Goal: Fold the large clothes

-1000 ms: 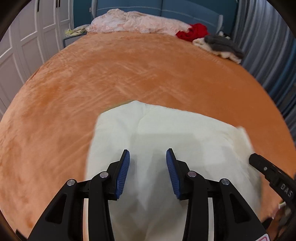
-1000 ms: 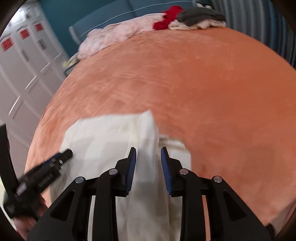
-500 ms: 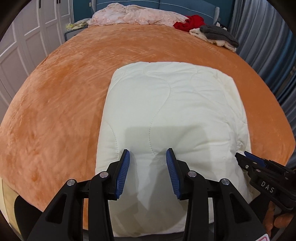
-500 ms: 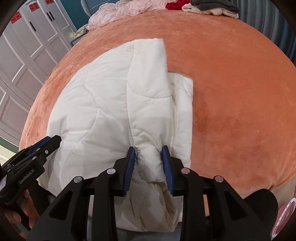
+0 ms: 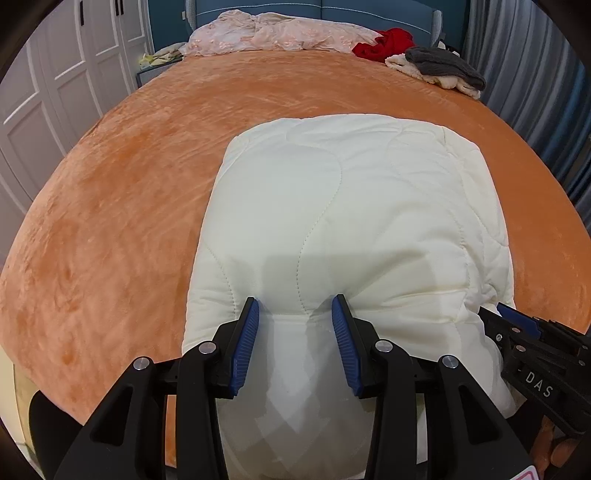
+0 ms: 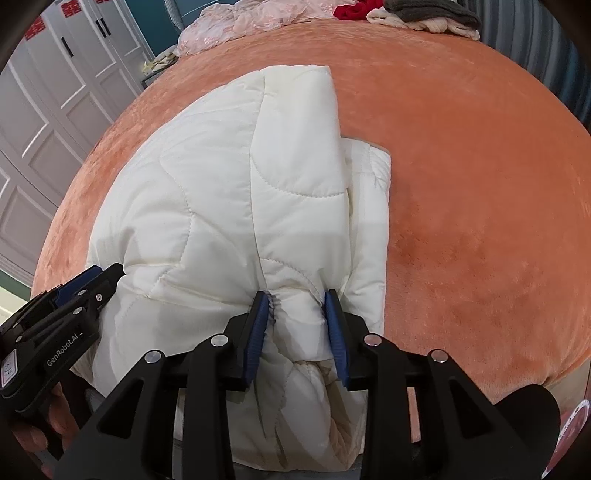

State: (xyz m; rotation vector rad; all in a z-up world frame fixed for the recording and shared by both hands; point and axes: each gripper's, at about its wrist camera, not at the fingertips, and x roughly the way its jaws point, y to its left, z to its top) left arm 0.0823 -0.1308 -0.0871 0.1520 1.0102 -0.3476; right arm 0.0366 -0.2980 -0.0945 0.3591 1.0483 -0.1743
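Observation:
A cream quilted padded jacket (image 5: pixel 343 206) lies spread on the orange bed (image 5: pixel 110 221), its near end hanging over the bed's front edge. My left gripper (image 5: pixel 295 310) is shut on the jacket's near left part, fabric bunched between the blue pads. My right gripper (image 6: pixel 297 301) is shut on the jacket (image 6: pixel 229 192) at its near right part, fabric gathered between the pads. Each gripper shows at the edge of the other's view: the right one (image 5: pixel 517 325), the left one (image 6: pixel 88 280).
At the head of the bed lie a pink cloth (image 5: pixel 277 31), a red garment (image 5: pixel 384 42) and a grey and cream pile (image 5: pixel 439 68). White wardrobe doors (image 5: pixel 48 92) stand on the left, striped curtains (image 5: pixel 535 85) on the right.
The jacket has been laid out flat on the bed from a blurred, moving state. Both grippers have pulled back to the front edge with the jacket's near end in them.

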